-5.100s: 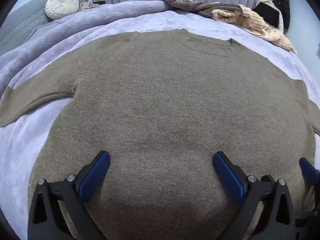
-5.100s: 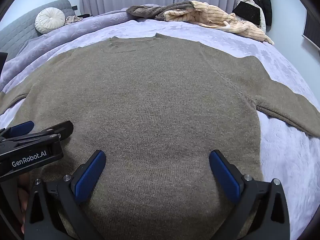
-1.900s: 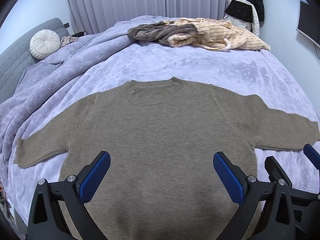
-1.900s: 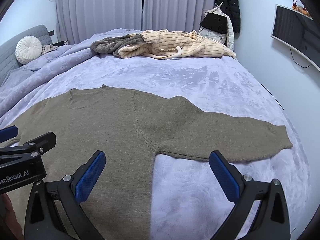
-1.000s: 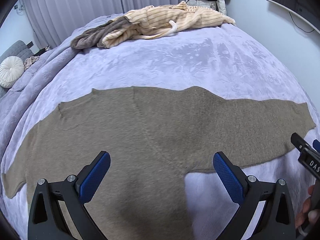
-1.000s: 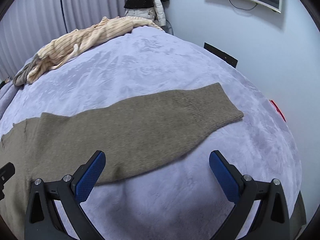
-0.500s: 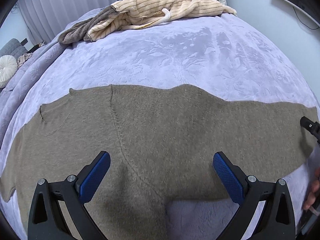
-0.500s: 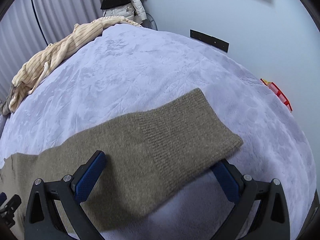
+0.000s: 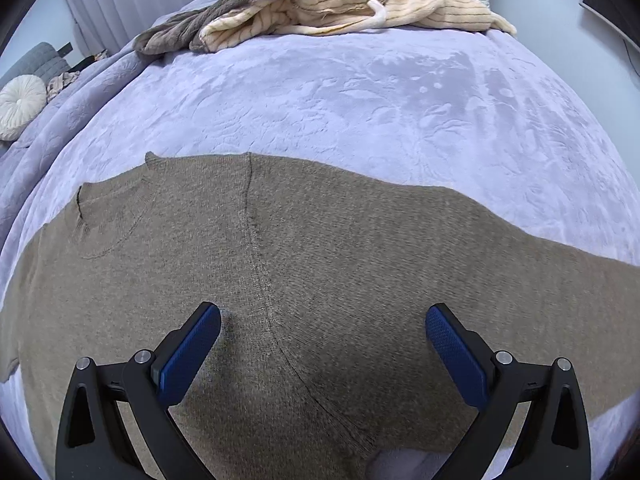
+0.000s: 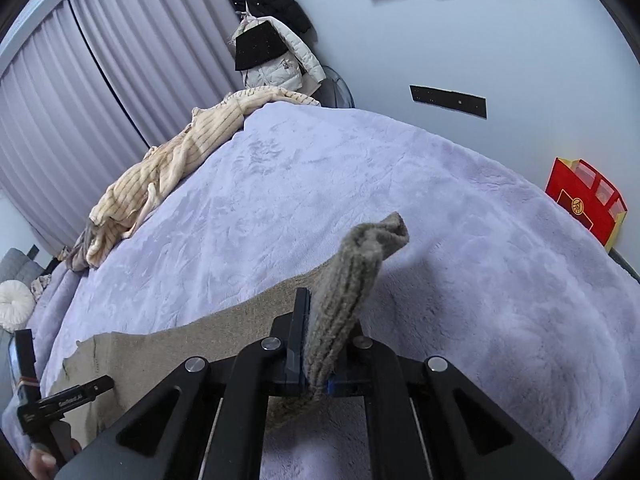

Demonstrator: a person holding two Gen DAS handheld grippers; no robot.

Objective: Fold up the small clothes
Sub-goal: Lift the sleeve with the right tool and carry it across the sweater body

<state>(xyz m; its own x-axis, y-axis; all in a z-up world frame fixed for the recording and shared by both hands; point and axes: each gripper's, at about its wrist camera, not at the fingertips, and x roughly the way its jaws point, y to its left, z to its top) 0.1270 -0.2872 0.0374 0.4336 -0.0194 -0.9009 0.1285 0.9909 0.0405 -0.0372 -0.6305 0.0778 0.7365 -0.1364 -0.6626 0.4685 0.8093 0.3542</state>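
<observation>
The right gripper (image 10: 320, 344) has its jaws closed tight on the sweater (image 9: 320, 280) cuff. The left gripper (image 9: 322, 344) hangs over the sweater on the bed (image 9: 360, 100), jaws wide open.

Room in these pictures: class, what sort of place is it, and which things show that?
Most likely a bedroom: a bed under a lilac blanket, a round cushion by its head, long curtains and coats hung on the wall.

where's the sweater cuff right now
In the right wrist view the sweater cuff is clamped in the right hand-held gripper, lifted off the purple blanket.
</observation>
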